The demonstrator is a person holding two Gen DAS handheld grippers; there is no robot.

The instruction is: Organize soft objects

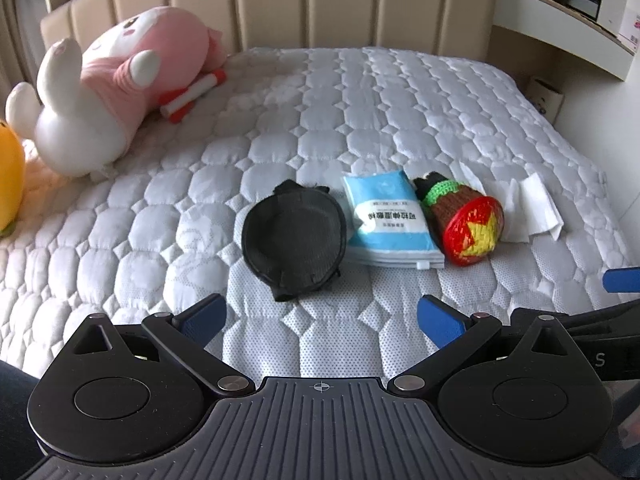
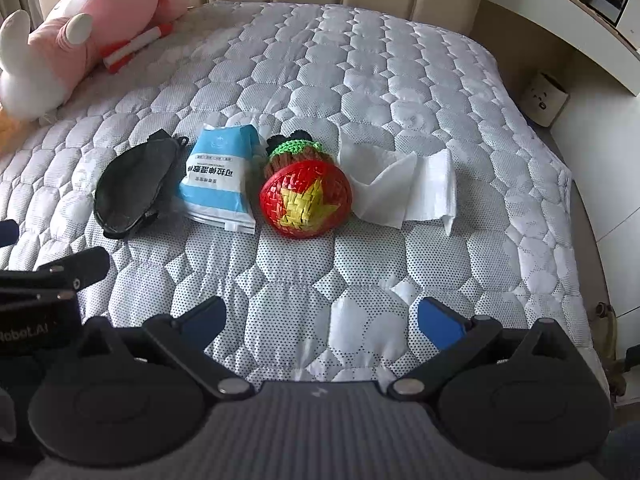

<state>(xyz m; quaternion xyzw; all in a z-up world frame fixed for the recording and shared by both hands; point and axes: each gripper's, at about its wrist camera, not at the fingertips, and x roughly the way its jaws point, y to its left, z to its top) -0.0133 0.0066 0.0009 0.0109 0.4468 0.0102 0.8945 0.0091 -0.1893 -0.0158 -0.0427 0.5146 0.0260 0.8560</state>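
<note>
Four soft items lie in a row on the white quilted bed [image 1: 320, 100] [image 2: 360, 72]. From left: a black eye mask [image 1: 294, 240] [image 2: 134, 186], a blue and white packet [image 1: 390, 220] [image 2: 220, 180], a crocheted doll with a red hat bearing a yellow star [image 1: 464, 220] [image 2: 306, 196], and a white tissue [image 1: 524, 208] [image 2: 404, 186]. My left gripper [image 1: 320, 320] is open, hovering just short of the eye mask. My right gripper [image 2: 320, 320] is open too, short of the doll, nothing between its fingers.
A big pink and white plush rabbit [image 1: 108, 84] [image 2: 60, 36] lies at the back left on a red and white object [image 1: 192, 94]. A yellow plush [image 1: 10, 176] sits at the left edge. A beige padded headboard [image 1: 320, 4] stands behind; a small bin [image 2: 546, 98] stands right of the bed.
</note>
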